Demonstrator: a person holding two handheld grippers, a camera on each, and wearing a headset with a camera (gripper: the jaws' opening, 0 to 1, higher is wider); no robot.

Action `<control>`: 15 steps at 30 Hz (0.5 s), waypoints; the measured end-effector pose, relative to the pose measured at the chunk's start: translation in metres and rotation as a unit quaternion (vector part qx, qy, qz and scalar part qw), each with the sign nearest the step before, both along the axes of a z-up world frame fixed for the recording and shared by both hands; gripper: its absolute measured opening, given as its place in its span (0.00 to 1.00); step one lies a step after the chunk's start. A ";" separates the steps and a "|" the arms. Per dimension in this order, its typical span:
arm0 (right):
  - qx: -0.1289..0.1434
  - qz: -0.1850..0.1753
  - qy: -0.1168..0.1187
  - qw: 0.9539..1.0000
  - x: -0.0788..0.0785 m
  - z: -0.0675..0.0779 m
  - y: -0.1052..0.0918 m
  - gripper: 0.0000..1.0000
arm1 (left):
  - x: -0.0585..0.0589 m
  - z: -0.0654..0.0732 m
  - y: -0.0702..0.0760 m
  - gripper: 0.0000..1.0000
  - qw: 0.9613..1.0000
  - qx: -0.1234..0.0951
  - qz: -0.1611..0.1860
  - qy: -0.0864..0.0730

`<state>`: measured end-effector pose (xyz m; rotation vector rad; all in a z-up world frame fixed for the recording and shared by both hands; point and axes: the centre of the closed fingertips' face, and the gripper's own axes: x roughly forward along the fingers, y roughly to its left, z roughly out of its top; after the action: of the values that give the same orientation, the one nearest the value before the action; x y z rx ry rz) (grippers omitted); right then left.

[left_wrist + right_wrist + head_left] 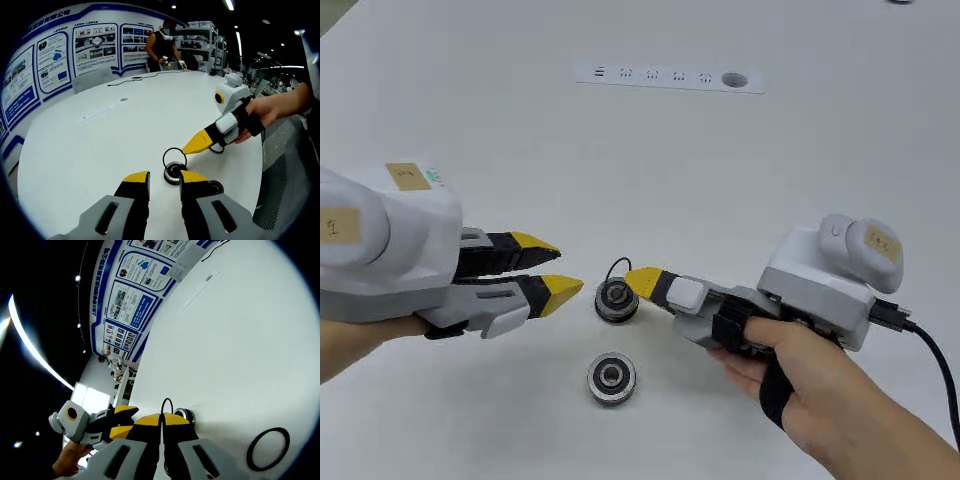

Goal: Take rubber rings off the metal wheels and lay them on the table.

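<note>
A metal wheel (617,301) lies on the white table (650,170) between the two grippers. My right gripper (642,281) is shut on its thin black rubber ring (611,266), which loops up off the wheel. The right gripper view has the pinched ring (165,403) rising between the shut jaws (161,419), with the wheel (185,415) just beyond. My left gripper (548,267) hovers open just left of the wheel; its view puts the wheel (173,172) and ring loop (175,148) right ahead of its tips (164,178). A second wheel (611,378) with its ring on lies nearer me.
A loose black rubber ring (270,447) lies flat on the table to the right of the right gripper. A white socket strip (670,77) is set in the table at the far side. A person (162,42) stands at the table's far end.
</note>
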<state>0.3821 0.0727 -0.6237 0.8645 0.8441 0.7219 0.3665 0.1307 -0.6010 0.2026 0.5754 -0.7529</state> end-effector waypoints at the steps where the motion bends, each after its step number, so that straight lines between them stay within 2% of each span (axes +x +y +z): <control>1: -0.001 -0.004 -0.001 1.000 0.001 0.001 -0.003 0.02 | 0.000 0.001 -0.001 0.25 1.000 -0.001 -0.002 -0.001; 11: -0.006 -0.060 0.008 0.998 0.009 0.001 -0.050 0.02 | 0.000 0.009 -0.006 0.29 1.000 -0.009 -0.003 -0.015; 15: -0.007 -0.090 0.024 0.996 0.005 -0.006 -0.074 0.02 | -0.001 0.010 -0.006 0.31 1.000 -0.008 -0.005 -0.018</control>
<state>0.3873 -0.0012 -0.6296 0.9350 0.8016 0.5381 0.3654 0.1246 -0.5910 0.2036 0.5335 -0.7619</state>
